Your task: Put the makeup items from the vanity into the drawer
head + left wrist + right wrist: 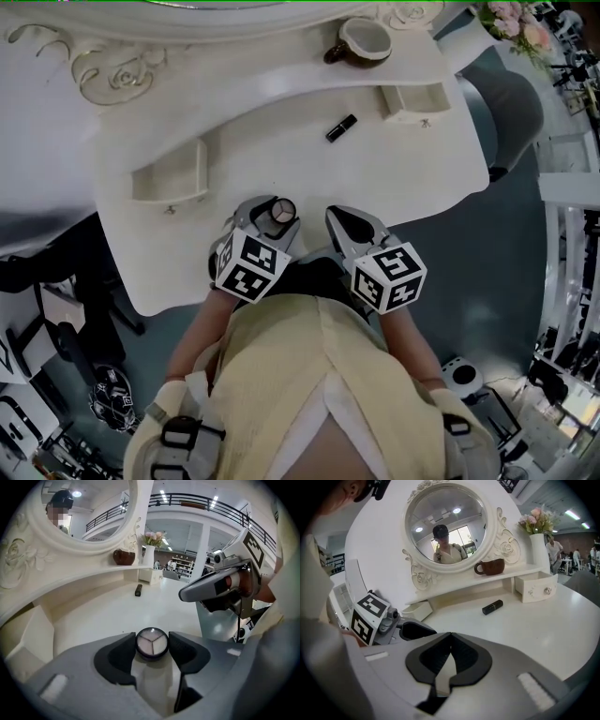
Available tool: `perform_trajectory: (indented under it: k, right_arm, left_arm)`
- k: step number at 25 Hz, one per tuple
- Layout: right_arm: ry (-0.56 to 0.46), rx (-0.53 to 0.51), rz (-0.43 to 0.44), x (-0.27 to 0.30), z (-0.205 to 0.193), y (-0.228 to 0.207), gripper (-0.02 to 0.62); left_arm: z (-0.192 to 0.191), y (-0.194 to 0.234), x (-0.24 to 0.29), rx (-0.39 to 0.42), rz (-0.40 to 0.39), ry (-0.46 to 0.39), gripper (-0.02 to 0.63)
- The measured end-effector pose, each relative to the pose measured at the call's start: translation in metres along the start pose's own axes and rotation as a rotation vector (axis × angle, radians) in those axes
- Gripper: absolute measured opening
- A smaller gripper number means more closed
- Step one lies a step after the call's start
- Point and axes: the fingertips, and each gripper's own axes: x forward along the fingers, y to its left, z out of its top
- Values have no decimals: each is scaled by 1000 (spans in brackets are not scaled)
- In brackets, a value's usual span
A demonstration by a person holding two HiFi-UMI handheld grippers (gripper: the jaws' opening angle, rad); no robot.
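Pinching a round compact [281,212] in the left gripper [152,641] at the vanity's [281,112] front edge; right gripper [451,637] pressed together, empty
Best kept level and firmly squeezed on the way to an open drawer [173,178]; a lipstick [341,127] waits further back

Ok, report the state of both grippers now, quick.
Left gripper: closed on the round compact.
Right gripper: closed, nothing between its jaws.
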Motion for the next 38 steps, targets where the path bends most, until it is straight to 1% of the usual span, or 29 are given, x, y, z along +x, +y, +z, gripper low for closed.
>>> perform_trajectory:
  k: [3,6,13,18,23,26,30,34,38]
  right_arm:
    - [12,-28,38,6,8,3,0]
    - [18,-66,95,16,21,8,0]
    - [70,-159,249,44,44,21,0]
    - [109,-223,361,60,51,41,0]
    - [151,-271,441,72,49,60,0]
    - [174,-298,483,77,47,69,0]
    - [200,-322,525,83,45,76,0]
    - [216,-337,555,88,44,81,0]
    - [234,-344,579,94,42,85,0]
  left_arm:
    - [9,4,-8,-13,25,-22,225]
    - [19,14,-17,-35,58,-41,226]
    - [43,39,-42,-113,176,-98,227]
    - [49,69,-72,-165,305,-116,227]
    - [41,100,-107,-212,440,-124,227]
    - [35,115,-125,-222,522,-119,227]
    - [27,133,-136,-201,599,-81,227]
    - [21,149,-145,-205,648,-47,229]
    - [14,164,-150,-217,674,-18,229]
